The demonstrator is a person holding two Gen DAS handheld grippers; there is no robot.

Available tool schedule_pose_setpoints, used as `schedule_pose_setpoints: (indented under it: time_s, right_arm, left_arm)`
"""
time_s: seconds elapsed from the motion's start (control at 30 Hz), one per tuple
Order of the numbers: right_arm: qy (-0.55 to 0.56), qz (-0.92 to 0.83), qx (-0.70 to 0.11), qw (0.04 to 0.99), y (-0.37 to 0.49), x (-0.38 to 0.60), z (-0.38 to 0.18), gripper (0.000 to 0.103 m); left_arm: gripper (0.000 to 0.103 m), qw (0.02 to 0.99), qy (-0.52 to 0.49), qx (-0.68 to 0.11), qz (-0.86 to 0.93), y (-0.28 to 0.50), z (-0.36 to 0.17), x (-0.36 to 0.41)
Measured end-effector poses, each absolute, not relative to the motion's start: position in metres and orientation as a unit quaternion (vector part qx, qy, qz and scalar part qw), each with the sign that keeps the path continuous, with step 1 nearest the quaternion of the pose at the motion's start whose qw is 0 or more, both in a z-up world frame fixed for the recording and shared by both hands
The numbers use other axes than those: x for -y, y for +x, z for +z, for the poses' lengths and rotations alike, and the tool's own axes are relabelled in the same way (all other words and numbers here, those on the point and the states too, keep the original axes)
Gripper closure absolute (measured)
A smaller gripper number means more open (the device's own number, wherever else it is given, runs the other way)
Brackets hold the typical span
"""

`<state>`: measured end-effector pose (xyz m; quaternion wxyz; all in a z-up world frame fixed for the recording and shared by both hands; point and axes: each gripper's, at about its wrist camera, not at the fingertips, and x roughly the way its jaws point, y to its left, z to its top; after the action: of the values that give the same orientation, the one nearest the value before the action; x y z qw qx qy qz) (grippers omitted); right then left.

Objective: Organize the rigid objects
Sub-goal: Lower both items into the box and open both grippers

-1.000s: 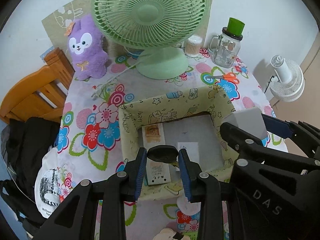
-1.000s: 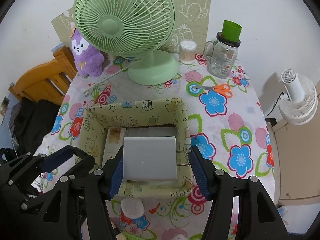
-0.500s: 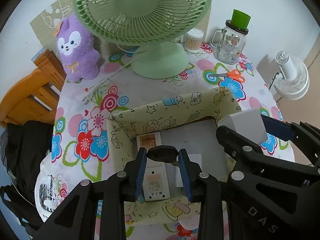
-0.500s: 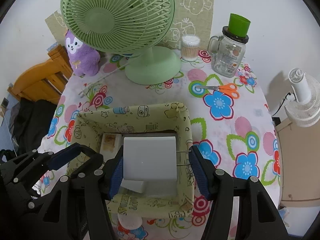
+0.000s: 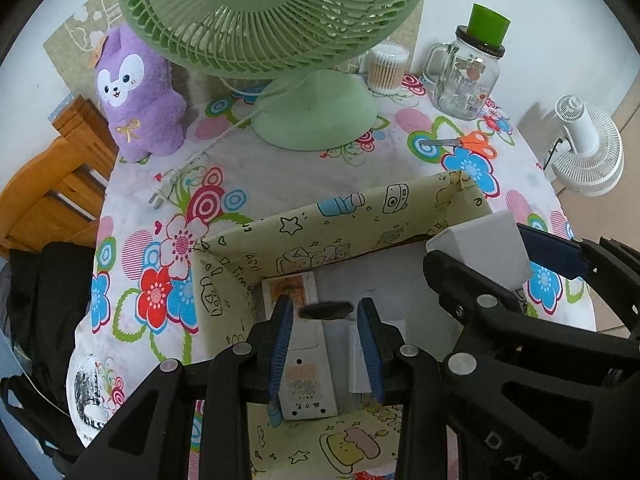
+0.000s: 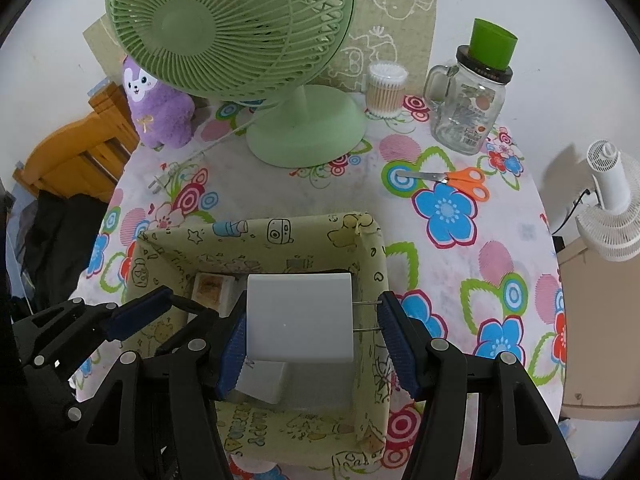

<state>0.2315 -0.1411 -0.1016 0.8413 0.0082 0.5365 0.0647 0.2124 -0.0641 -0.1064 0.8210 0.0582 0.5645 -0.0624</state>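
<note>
Above the open yellow-green cartoon-printed storage box [image 5: 304, 236] on the flowered tablecloth [image 5: 280, 176], the left wrist view shows the left gripper [image 5: 326, 344] with its blue-padded jaws clamped on a small flat black oval object [image 5: 326, 310], which lies crosswise between the fingertips with its long axis running from pad to pad. Beneath it, on the box floor, lies a white rectangular device with orange labels [image 5: 300, 356], lengthwise toward the camera, and beside it a small white block [image 5: 360, 356]. At the right of this view the right gripper's black frame carries a white rectangular plug adapter [image 5: 486, 248] over the box's right wall. In the right wrist view, the right gripper [image 6: 312, 330] has its jaws closed on that adapter [image 6: 300, 316]: the left pad presses its flat side and the two thin metal prongs [image 6: 366, 316] point sideways, reaching the right pad. It hangs over the box interior, near the right wall [image 6: 376, 264]; the left gripper [image 6: 136, 316] sits at the lower left.
</note>
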Motion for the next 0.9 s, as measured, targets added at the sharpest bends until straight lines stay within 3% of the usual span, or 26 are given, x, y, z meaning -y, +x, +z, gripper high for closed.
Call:
schedule_pose_setpoints:
  time_s: [0.1,0.17,0.47,0.77,0.83,0.9]
  right_arm:
    - [0.005,0.067,-0.538,0.840,0.234,0.139,-0.104,0.039]
    - [0.004,0.069,-0.539,0.839,0.236,0.138,-0.105,0.039]
    - [-0.002,0.087,-0.543,0.835,0.243,0.125,-0.111,0.039]
    - [-0.003,0.100,-0.544,0.833,0.248,0.113,-0.118,0.038]
    - [-0.001,0.105,-0.545,0.832,0.248,0.111,-0.120,0.036]
    - [-0.001,0.105,-0.540,0.835,0.248,0.110,-0.120,0.026]
  left_arm:
    - [0.054,0.820,0.056,-0.566,-0.064,0.214,-0.108,0.063]
    - [0.041,0.821,0.058,-0.565,-0.062,0.214,-0.109,0.063]
    - [0.013,0.824,0.072,-0.559,-0.053,0.210,-0.107,0.056]
    - [0.008,0.823,0.066,-0.563,-0.031,0.209,-0.105,0.044]
    - [0.008,0.823,0.069,-0.564,-0.030,0.207,-0.105,0.044]
    - [0.007,0.823,0.068,-0.563,-0.029,0.207,-0.104,0.044]
